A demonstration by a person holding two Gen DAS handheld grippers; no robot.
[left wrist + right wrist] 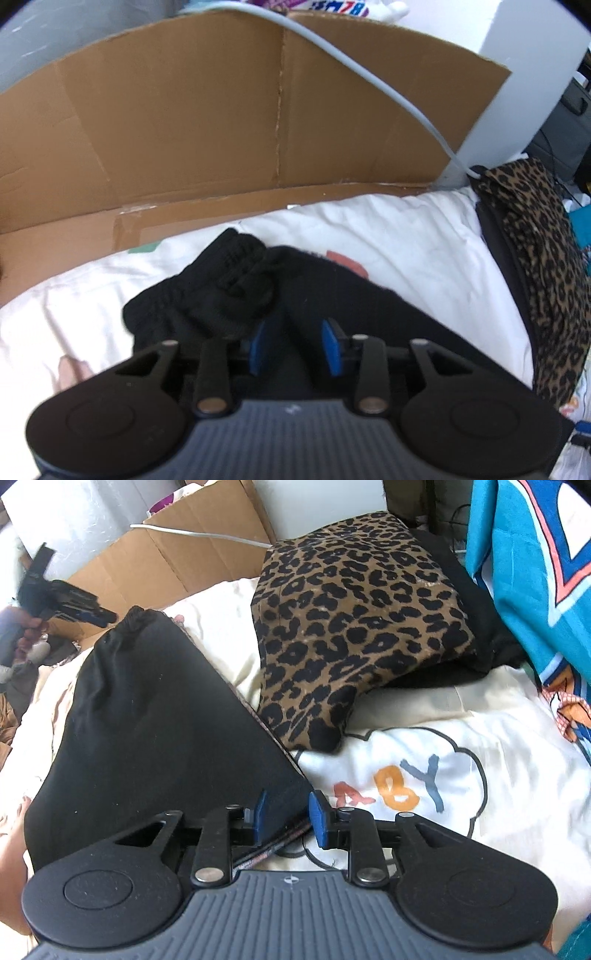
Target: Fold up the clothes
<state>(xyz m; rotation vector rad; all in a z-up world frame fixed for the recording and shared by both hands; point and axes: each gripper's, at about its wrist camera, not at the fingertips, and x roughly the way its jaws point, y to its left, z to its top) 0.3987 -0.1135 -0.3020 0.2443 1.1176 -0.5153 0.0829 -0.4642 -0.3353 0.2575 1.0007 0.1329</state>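
One garment: black garment on white bedding.
Right gripper: my jaws parted, its corner between, not clamped.
Left gripper: my jaws parted above its bunched end.
Right view only: leopard-print cloth beside it, wholly visible.
Unclear: garment type.

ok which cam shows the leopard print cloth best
The right wrist view: the leopard print cloth lies nearly whole there, folded on the bed. The left wrist view catches only a narrow strip at its right edge.
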